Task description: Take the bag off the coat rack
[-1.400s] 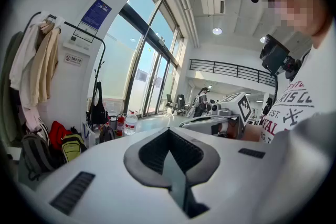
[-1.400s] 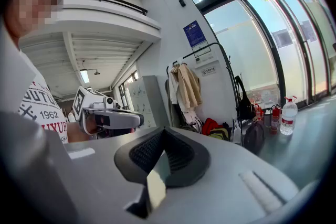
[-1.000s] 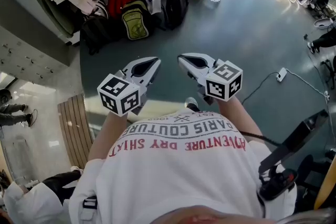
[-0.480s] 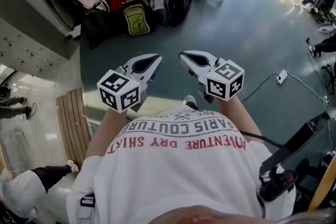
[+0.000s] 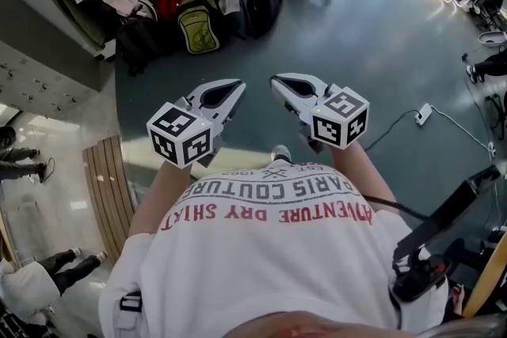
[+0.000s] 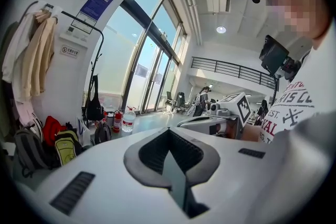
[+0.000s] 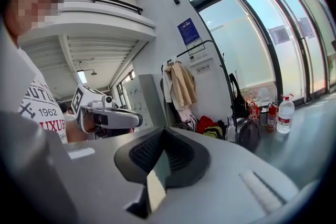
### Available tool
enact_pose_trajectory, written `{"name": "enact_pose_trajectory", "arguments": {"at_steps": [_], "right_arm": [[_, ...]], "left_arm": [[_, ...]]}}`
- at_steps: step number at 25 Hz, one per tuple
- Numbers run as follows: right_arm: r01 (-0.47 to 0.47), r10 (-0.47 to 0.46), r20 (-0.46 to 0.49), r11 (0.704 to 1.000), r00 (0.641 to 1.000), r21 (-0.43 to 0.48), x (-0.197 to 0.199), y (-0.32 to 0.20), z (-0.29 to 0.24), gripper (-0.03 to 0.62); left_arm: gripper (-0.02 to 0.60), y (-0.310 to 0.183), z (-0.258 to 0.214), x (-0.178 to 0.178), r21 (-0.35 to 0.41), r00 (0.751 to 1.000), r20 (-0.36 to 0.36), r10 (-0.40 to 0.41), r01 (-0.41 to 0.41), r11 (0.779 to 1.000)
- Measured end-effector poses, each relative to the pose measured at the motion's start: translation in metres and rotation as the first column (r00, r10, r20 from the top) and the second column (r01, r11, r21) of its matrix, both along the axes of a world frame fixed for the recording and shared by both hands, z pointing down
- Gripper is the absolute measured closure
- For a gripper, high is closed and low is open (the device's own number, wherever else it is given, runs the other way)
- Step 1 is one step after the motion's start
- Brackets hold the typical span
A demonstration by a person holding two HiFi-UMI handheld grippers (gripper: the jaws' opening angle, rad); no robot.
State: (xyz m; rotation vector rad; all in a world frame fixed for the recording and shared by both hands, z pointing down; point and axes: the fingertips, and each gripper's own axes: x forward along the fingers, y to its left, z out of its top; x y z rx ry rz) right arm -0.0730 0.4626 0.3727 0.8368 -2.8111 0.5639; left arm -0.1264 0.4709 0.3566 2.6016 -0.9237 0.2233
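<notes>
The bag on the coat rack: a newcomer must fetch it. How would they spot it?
Find the white wall beside the tall windows, where a black coat rack stands. The black bag hangs by long straps from its window-side end; the other bags sit on the floor below.

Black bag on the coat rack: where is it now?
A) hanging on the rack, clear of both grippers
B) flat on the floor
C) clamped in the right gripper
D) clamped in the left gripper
A: the black bag hangs from the coat rack, well ahead of the left gripper and right gripper, both shut and empty.
</notes>
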Motion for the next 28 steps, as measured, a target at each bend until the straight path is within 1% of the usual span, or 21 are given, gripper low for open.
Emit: {"name": "enact_pose_trajectory", "arguments": {"at_steps": [5, 7, 10, 13, 15, 16, 17, 19, 22, 25, 28], "right_arm": [[-0.011, 0.011, -0.003, 1.0, 1.0, 0.0, 0.032, -0.041, 0.001, 0.592], [-0.013, 0.013, -0.009, 1.0, 1.0, -0.001, 0.047, -0.06, 0.004, 0.592], [-0.02, 0.02, -0.016, 1.0, 1.0, 0.003, 0.076, -0.094, 0.0, 0.592], [-0.041, 0.042, -0.023, 0.999, 0.999, 0.014, 0.113, -0.13, -0.009, 0.592], [-0.055, 0.055, -0.025, 0.998, 0.998, 0.019, 0.136, -0.147, -0.013, 0.592], [-0.06, 0.061, -0.024, 0.998, 0.998, 0.022, 0.147, -0.154, -0.014, 0.592], [-0.066, 0.066, -0.024, 0.998, 0.998, 0.024, 0.157, -0.161, -0.014, 0.592], [-0.077, 0.078, -0.02, 0.997, 0.997, 0.028, 0.171, -0.174, -0.015, 0.592], [-0.09, 0.091, -0.007, 0.996, 0.996, 0.025, 0.18, -0.192, -0.012, 0.592], [-0.104, 0.104, -0.01, 0.994, 0.995, 0.017, 0.183, -0.22, -0.003, 0.592], [-0.118, 0.118, -0.02, 0.993, 0.993, 0.006, 0.182, -0.26, 0.006, 0.592]], "left_arm": [[0.58, -0.039, 0.003, 0.024, -0.01, 1.0, 0.001, -0.008, 0.008, 1.0], [0.58, -0.06, 0.007, 0.04, -0.016, 1.0, 0.0, -0.001, 0.001, 1.0], [0.58, -0.098, 0.004, 0.073, -0.014, 1.0, -0.01, 0.022, -0.022, 1.0], [0.58, -0.139, -0.011, 0.109, 0.0, 0.998, -0.056, 0.018, -0.018, 1.0], [0.58, -0.16, -0.02, 0.129, 0.003, 0.995, -0.099, 0.005, -0.005, 1.0], [0.58, -0.167, -0.023, 0.138, 0.007, 0.994, -0.108, 0.005, -0.004, 1.0], [0.58, -0.173, -0.025, 0.146, 0.014, 0.995, -0.103, 0.008, -0.007, 1.0], [0.58, -0.184, -0.023, 0.159, 0.035, 0.998, -0.066, 0.026, -0.024, 0.999], [0.58, -0.206, -0.017, 0.167, 0.05, 0.999, -0.022, 0.039, -0.037, 0.998], [0.58, -0.239, -0.015, 0.166, 0.055, 0.999, -0.038, 0.034, -0.032, 0.998], [0.58, -0.281, -0.008, 0.163, 0.048, 0.998, -0.047, 0.045, -0.042, 0.998]]}}
